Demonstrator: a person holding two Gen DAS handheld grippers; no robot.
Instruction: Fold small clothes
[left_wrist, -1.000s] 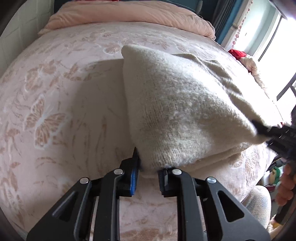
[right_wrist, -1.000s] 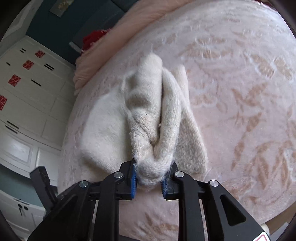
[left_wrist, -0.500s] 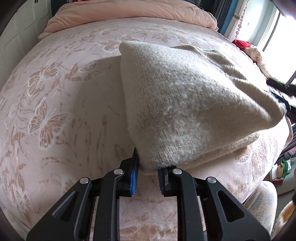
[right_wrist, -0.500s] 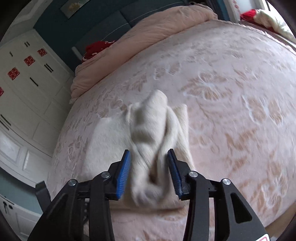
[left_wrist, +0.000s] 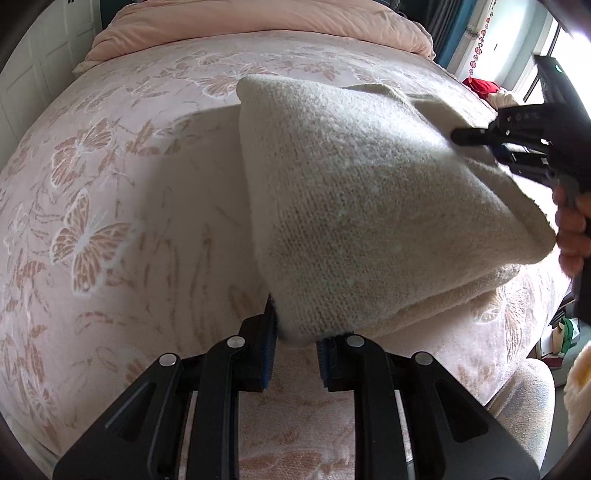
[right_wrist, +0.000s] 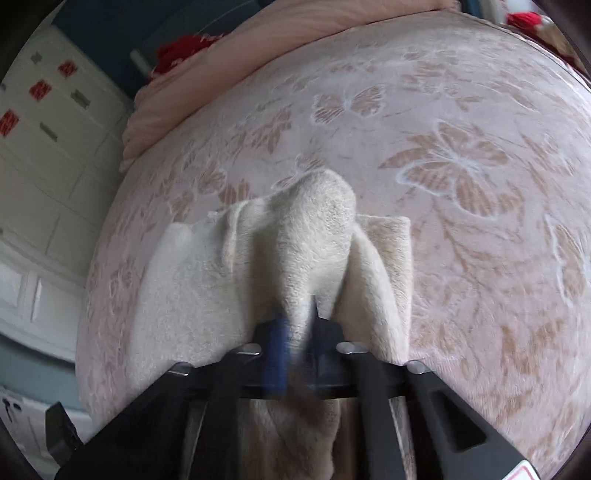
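A cream knit garment (left_wrist: 369, 203) lies folded on the pink butterfly bedcover (left_wrist: 110, 206). My left gripper (left_wrist: 295, 347) is shut on its near corner and holds that corner slightly raised. In the right wrist view the garment (right_wrist: 303, 240) bunches into a raised ridge. My right gripper (right_wrist: 295, 332), motion-blurred, has its jaws closing down tight on the near end of that ridge. In the left wrist view the right gripper (left_wrist: 458, 140) reaches in over the garment's far right edge, held by a hand (left_wrist: 572, 229).
A rolled pink duvet (left_wrist: 258, 18) lies along the head of the bed. White cupboards (right_wrist: 44, 155) stand on the left in the right wrist view. The bed's edge drops off at the right (left_wrist: 535, 332), with floor clutter beyond. Red cloth (left_wrist: 484, 86) lies by the window.
My right gripper let go of the garment's end, opened wide, moved along the ridge and closed on it again. The left gripper kept its hold and stayed put.
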